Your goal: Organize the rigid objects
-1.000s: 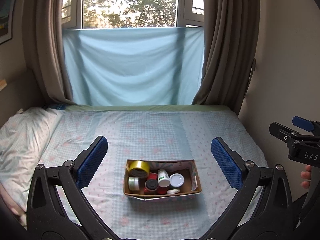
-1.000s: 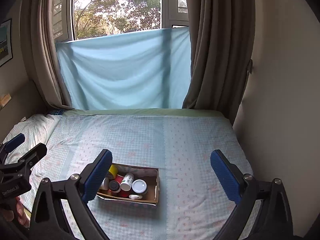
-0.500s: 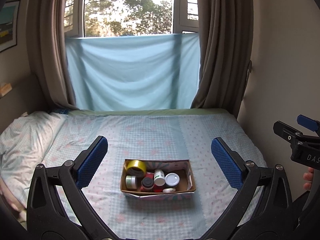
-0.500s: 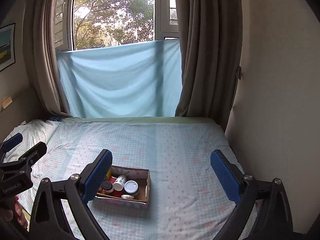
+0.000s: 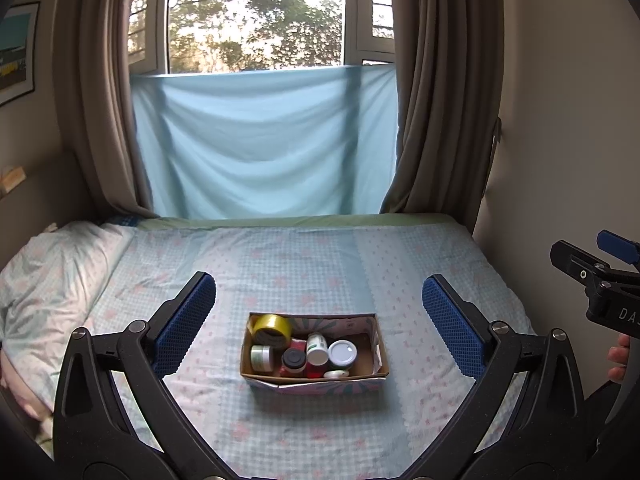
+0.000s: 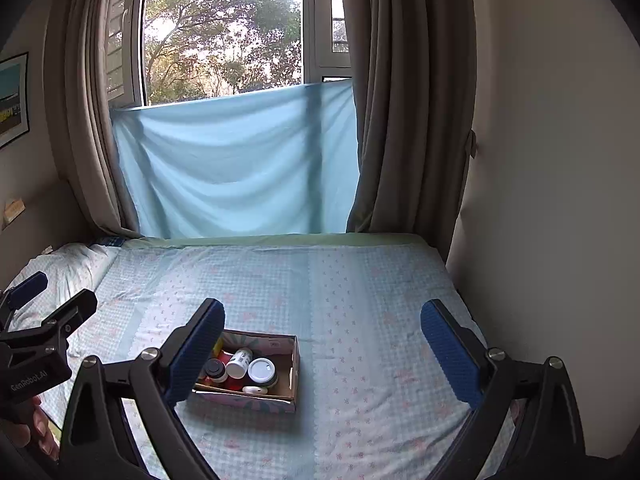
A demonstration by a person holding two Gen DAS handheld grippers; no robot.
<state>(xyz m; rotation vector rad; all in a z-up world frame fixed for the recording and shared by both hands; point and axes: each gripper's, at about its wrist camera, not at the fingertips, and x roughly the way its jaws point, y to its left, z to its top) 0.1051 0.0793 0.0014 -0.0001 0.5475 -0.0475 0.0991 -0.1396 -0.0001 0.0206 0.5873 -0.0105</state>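
Both grippers, left (image 5: 319,326) and right (image 6: 322,350), spread and empty; cardboard box (image 5: 314,380) lies beyond left fingertips: descend centred, pick one jar.

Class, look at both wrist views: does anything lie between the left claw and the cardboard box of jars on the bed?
Nothing visible: only bare bedsheet lies between the open left claw and the cardboard box.

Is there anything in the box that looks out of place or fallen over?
Yes. In the cardboard box, the white bottle with a green label lies tilted across the other jars, and the yellow tape roll leans in the far-left corner.
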